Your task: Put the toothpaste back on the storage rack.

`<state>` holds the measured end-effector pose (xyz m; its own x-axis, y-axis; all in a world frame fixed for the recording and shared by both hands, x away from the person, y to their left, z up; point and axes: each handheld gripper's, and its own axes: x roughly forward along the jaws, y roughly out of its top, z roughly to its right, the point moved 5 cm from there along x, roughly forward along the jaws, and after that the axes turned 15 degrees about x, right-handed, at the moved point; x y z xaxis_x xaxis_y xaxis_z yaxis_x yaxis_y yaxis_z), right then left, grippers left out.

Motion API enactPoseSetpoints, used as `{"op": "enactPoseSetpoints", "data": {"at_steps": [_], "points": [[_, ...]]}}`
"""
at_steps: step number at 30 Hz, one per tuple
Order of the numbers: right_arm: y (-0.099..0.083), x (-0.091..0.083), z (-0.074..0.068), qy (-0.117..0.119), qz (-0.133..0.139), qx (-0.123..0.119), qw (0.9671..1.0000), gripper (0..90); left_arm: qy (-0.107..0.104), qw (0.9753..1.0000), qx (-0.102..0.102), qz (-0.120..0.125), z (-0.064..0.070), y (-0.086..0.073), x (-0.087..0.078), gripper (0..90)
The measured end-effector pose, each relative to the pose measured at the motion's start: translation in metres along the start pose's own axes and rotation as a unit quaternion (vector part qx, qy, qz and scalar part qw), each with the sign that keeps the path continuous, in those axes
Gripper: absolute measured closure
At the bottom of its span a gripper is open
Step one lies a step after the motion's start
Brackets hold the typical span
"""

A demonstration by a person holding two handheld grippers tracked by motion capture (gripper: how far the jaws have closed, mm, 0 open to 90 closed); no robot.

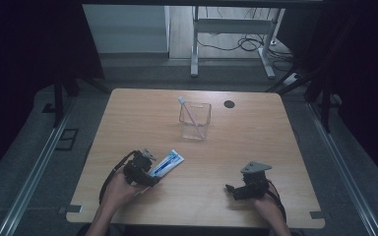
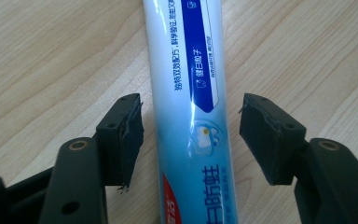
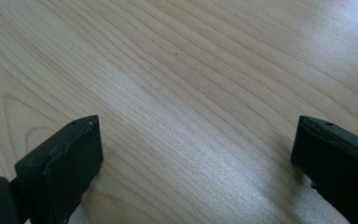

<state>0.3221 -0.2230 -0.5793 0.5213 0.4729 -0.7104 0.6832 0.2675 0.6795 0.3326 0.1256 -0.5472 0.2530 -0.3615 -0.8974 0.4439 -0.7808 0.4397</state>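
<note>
A white and blue toothpaste tube (image 1: 167, 162) lies flat on the wooden table (image 1: 256, 132), left of centre near the front. My left gripper (image 1: 150, 167) sits over its near end, open, with one jaw on each side of the tube (image 2: 189, 116) and a small gap at both pads. A clear plastic cup (image 1: 195, 120) stands at the table's middle with a toothbrush (image 1: 187, 110) leaning inside it. My right gripper (image 1: 230, 189) rests low at the front right, open, with only bare wood (image 3: 191, 93) between its jaws.
A small black round mark (image 1: 229, 104) lies on the table behind the cup to the right. Beyond the far edge stands a metal desk frame (image 1: 231, 44) with cables on the floor. Dark curtains hang on both sides.
</note>
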Motion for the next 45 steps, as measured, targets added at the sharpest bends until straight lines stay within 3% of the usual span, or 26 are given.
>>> {"op": "enactPoseSetpoints", "data": {"at_steps": [9,24,32,45], "points": [[0.000,0.000,0.000,0.000,0.000,0.000,1.0000,1.8,-0.014,0.9989,0.011,-0.044,-0.004,0.014,0.007,41.9],[0.000,0.000,0.000,0.000,-0.001,-0.001,1.0000,1.8,-0.035,0.9933,0.017,-0.108,-0.012,0.033,0.019,45.7],[0.000,0.000,0.000,0.000,0.000,-0.001,1.0000,1.8,-0.037,0.9923,0.015,-0.117,-0.012,0.035,0.020,48.7],[0.000,0.000,0.000,0.000,0.000,-0.001,1.0000,1.8,-0.034,0.9944,0.019,-0.098,-0.010,0.035,0.012,69.7]]}}
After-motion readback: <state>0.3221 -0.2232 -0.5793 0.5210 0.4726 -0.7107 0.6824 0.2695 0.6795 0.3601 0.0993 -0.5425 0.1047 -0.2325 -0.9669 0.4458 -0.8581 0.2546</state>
